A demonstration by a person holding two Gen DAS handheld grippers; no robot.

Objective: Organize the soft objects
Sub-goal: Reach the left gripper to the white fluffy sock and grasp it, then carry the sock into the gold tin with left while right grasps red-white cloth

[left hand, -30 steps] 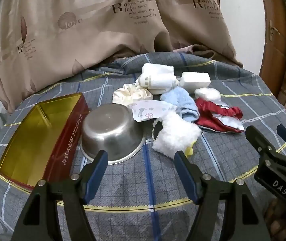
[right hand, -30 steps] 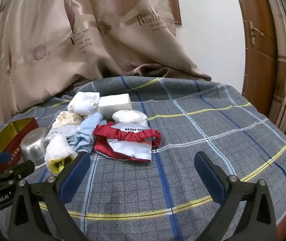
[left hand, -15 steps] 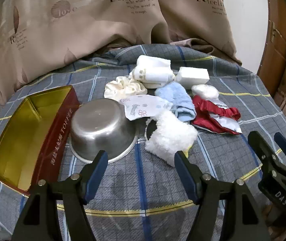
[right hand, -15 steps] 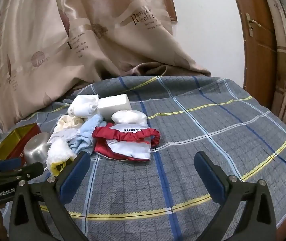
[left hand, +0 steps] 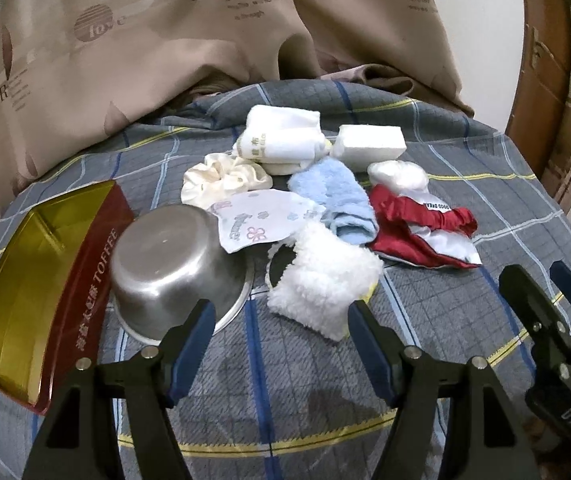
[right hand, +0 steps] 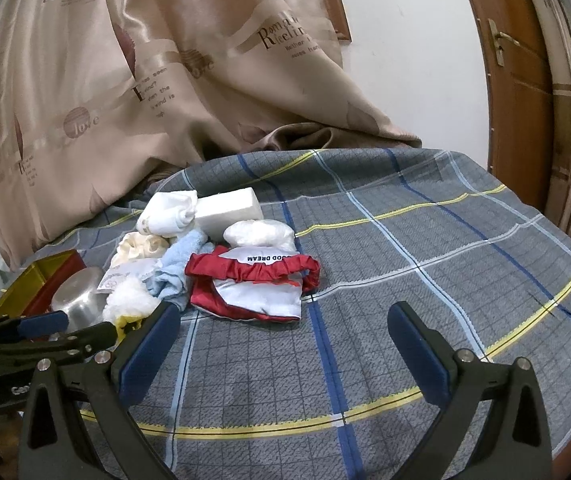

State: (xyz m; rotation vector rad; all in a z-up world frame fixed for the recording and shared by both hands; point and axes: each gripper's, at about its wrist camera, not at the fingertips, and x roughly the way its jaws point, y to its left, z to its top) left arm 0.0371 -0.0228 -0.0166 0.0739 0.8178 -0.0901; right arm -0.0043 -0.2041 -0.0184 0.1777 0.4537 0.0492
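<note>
Left gripper [left hand: 279, 322] and right gripper [right hand: 283, 326], jaws apart and empty, above a plaid cloth [right hand: 405, 264]. Soft pile [left hand: 317, 208] mid-cloth, beyond the left fingers: eight pieces. Beside it one steel bowl [left hand: 173, 264], upturned, and one tin [left hand: 41, 280]. Behind: curtain [right hand: 165, 72], wall, one door [right hand: 521, 100].

bowl [left hand: 173, 264] right of tin [left hand: 37, 280], beside fabrics [left hand: 325, 280]

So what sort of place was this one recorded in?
Probably a room in a home: a round table under a grey plaid cloth, a beige satin printed curtain draped behind it, and a brown wooden door with a brass handle.
</note>
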